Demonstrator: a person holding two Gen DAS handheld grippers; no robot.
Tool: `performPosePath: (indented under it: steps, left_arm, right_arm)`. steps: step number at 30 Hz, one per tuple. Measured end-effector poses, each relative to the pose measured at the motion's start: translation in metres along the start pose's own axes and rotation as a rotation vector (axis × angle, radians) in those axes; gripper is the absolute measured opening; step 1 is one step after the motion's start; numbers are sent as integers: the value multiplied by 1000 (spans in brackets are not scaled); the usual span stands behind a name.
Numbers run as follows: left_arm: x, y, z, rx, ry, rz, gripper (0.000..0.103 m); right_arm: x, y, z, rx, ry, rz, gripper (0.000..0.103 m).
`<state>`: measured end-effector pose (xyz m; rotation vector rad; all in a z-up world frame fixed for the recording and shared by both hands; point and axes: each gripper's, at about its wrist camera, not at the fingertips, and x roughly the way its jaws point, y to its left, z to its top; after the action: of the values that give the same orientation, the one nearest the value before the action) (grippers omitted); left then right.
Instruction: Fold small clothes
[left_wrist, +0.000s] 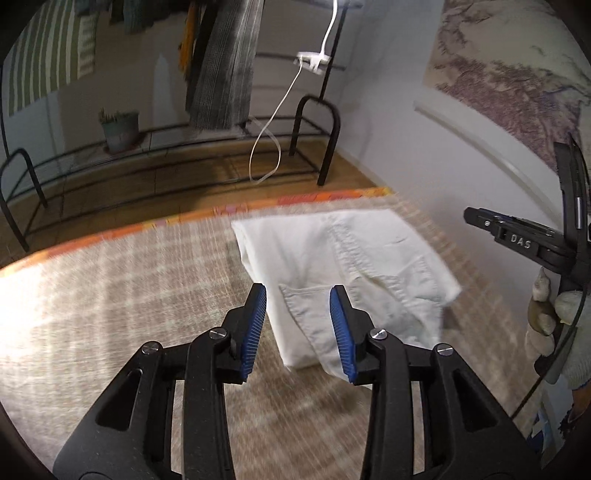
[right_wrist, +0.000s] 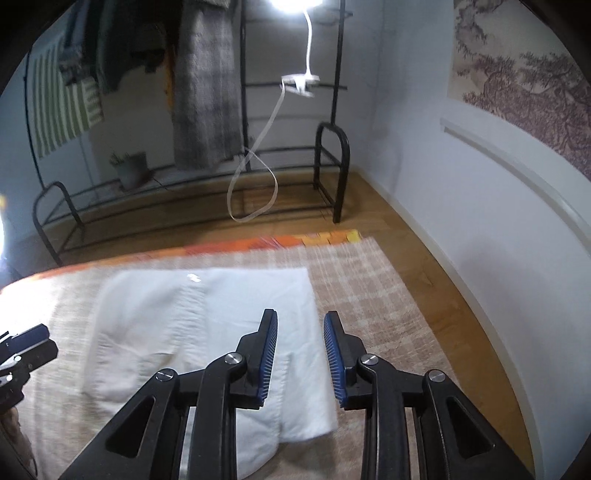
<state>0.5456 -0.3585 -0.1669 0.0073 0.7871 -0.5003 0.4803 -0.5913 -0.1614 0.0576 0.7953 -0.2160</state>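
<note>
A small white garment (left_wrist: 343, 266), folded over, with a pocket and seams showing, lies on a beige checked cloth (left_wrist: 129, 295). My left gripper (left_wrist: 297, 295) is open and empty, hovering just above the garment's near left edge. In the right wrist view the same garment (right_wrist: 192, 325) lies left of centre. My right gripper (right_wrist: 300, 323) is open and empty above the garment's right edge. The right gripper also shows at the right edge of the left wrist view (left_wrist: 517, 236), and the left gripper at the left edge of the right wrist view (right_wrist: 26, 350).
The cloth has an orange border (left_wrist: 221, 214) at its far edge. Beyond it are wooden floor (right_wrist: 406, 236), a black metal clothes rack (left_wrist: 317, 122) with hanging clothes, a dangling white cord (left_wrist: 273, 125) and a potted plant (left_wrist: 120, 127). A white wall (right_wrist: 480, 221) runs along the right.
</note>
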Motion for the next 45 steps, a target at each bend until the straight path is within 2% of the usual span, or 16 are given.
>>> performPosePath:
  steps: [10, 11, 13, 16, 20, 24, 29, 36, 39, 45]
  left_arm:
    - [-124, -16, -13, 31, -111, -11, 37]
    - [-138, -17, -15, 32, -122, -11, 45]
    - [-162, -20, -20, 38, -148, -12, 55]
    - [-199, -26, -31, 59, -182, -10, 57]
    - [-245, -34, -50, 83, -218, 0, 70]
    - [-284, -41, -72, 98, -240, 8, 77]
    - [-316, -46, -99, 104, -255, 15, 82]
    - [-343, -52, -131, 108, -268, 30, 88]
    - [-354, -52, -145, 105, -281, 39, 95]
    - [-370, -55, -163, 121, -295, 77, 102]
  right_arm:
    - [-112, 32, -3, -18, -99, 82, 28]
    - [-125, 36, -5, -22, -110, 85, 28]
    - [-146, 42, -8, -28, -128, 93, 31]
    - [-181, 50, -17, -29, -159, 104, 35]
    - [-224, 62, -33, -46, -190, 99, 50]
    - [-262, 73, -54, -53, -212, 102, 69]
    - [-302, 79, -84, -41, -240, 95, 89]
    - [-339, 81, -116, -22, -263, 85, 98]
    - [-350, 82, -129, -21, -280, 69, 103]
    - [-366, 90, -150, -26, -293, 72, 103]
